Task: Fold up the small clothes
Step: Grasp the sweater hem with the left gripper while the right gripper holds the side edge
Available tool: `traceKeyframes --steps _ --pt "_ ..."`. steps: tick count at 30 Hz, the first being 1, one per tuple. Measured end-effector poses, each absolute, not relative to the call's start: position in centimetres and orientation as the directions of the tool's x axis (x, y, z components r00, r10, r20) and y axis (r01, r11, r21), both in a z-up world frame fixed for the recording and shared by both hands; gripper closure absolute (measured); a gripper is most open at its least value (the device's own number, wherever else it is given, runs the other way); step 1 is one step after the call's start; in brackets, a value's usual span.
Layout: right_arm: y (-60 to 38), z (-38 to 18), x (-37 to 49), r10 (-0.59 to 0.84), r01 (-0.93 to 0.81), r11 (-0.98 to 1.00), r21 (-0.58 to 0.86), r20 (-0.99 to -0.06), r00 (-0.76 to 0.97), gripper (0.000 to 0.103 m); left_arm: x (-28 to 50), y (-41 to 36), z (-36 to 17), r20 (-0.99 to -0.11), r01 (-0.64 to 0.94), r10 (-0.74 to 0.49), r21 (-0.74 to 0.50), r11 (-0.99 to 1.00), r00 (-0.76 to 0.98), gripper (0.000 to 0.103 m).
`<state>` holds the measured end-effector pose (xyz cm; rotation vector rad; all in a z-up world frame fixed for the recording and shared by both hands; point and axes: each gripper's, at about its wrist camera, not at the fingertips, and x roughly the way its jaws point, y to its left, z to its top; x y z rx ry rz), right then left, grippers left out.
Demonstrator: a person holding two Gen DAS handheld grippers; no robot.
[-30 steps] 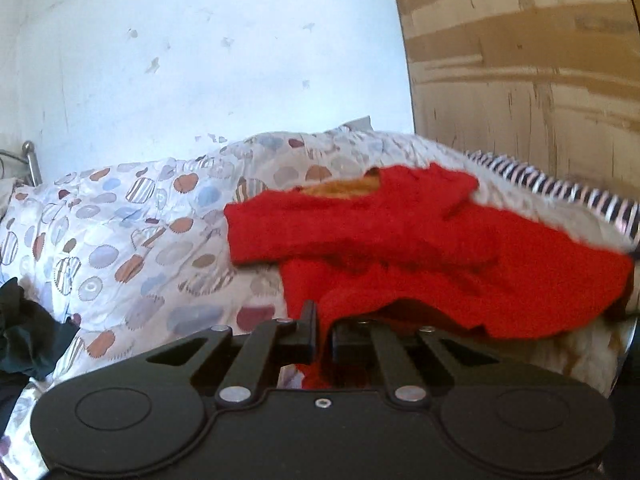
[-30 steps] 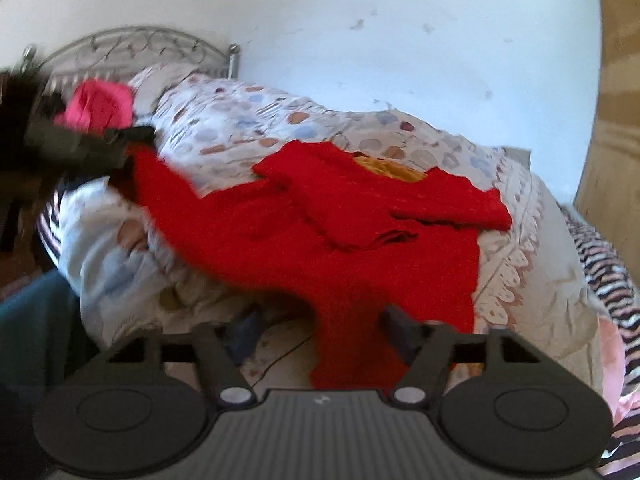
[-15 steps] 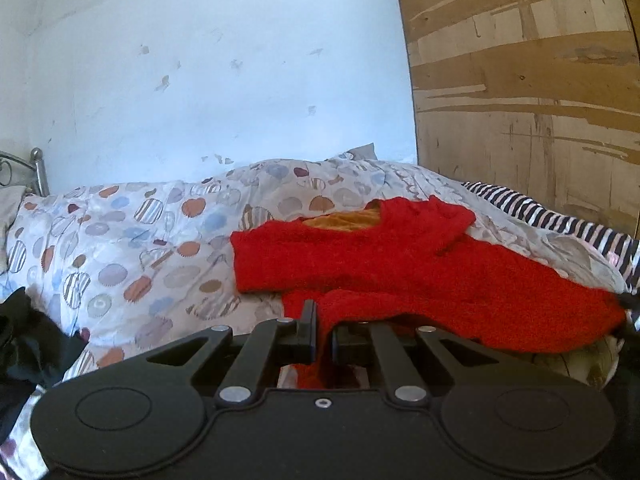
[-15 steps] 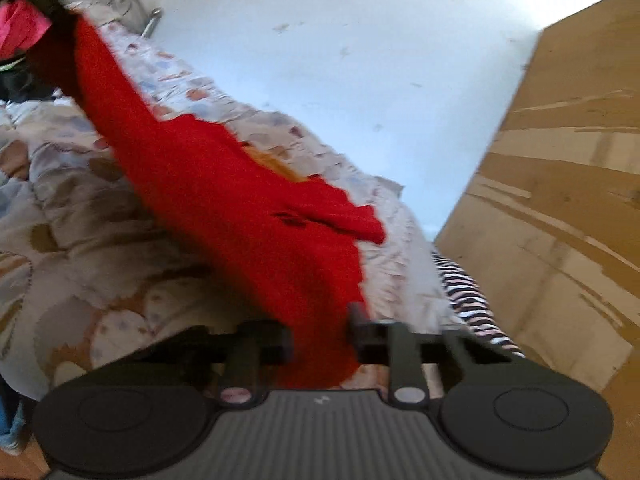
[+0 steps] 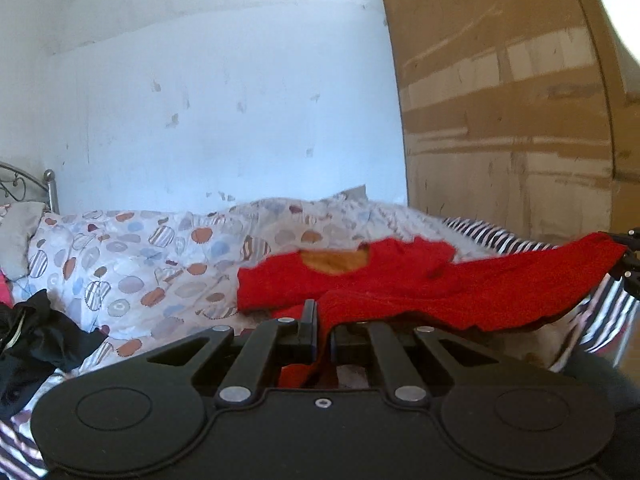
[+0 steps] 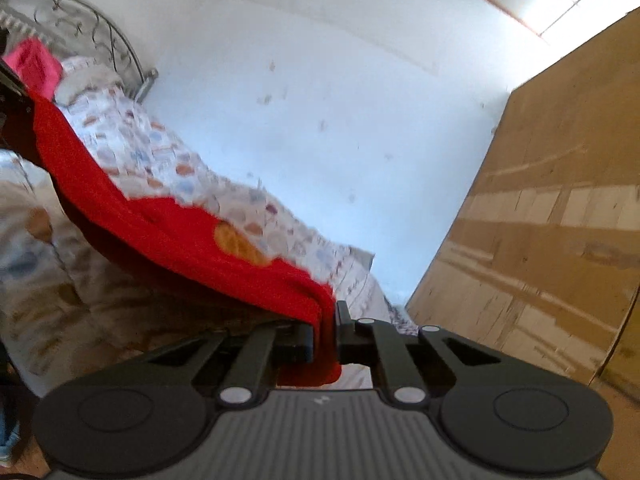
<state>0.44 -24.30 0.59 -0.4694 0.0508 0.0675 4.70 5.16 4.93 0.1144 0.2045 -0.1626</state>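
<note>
Through the left wrist camera I am seeing my left gripper clenching a fold of one fuzzy red knitted sweater, the cloth pinched between its two black fingers. Ahead of that gripper the sweater is lying spread over the bed, its orange-lined neck opening facing away from me. Its far corner is stretching off to the right, lifted clear of the bedding, where it is meeting the dark tip of my right gripper at the frame edge. I am counting one white quilt printed with coloured circles under the sweater, one black crumpled garment low to the left of the gripper, and one black-and-white striped cloth beyond the sweater on the right. Behind the bed one scuffed white plaster wall is rising, and one tall brown wooden panel is standing to the right of it.

Through the right wrist camera I am seeing my right gripper gripping another edge of the same red sweater between its fingers, with a tuft hanging down past them. From there the sweater is running up and to the left as a taut, raised band above the quilt. One curved grey metal headboard is standing at the far left, with one pink cloth in front of it. The white wall is filling the middle and the wooden panel the right.
</note>
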Motion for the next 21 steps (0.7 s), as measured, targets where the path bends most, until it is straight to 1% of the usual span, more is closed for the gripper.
traceKeyframes --steps 6,10,15,18,21 --pt "-25.4 4.4 -5.4 0.084 -0.09 0.913 -0.397 -0.033 0.996 0.093 -2.0 5.0 7.8 -0.166 0.204 -0.186 0.096 0.974 0.968 0.099" --pt "-25.8 6.0 -7.1 0.103 -0.108 0.919 -0.379 -0.032 0.994 0.093 -3.9 5.1 8.9 -0.173 0.22 -0.205 0.071 0.973 0.963 0.099" --pt "-25.9 6.9 -4.4 0.121 -0.124 0.912 -0.39 -0.031 0.992 0.093 -2.0 5.4 9.7 -0.188 0.217 -0.198 0.087 0.972 0.962 0.098" --pt "-25.6 8.0 -1.1 0.138 -0.141 0.907 -0.396 -0.036 0.99 0.093 1.4 5.9 10.9 -0.214 0.227 -0.201 0.108 0.968 0.956 0.098" --pt "-25.2 8.8 3.4 0.147 -0.146 0.891 -0.431 -0.032 0.989 0.092 5.8 6.3 12.2 -0.243 0.229 -0.194 0.126 0.965 0.95 0.098"
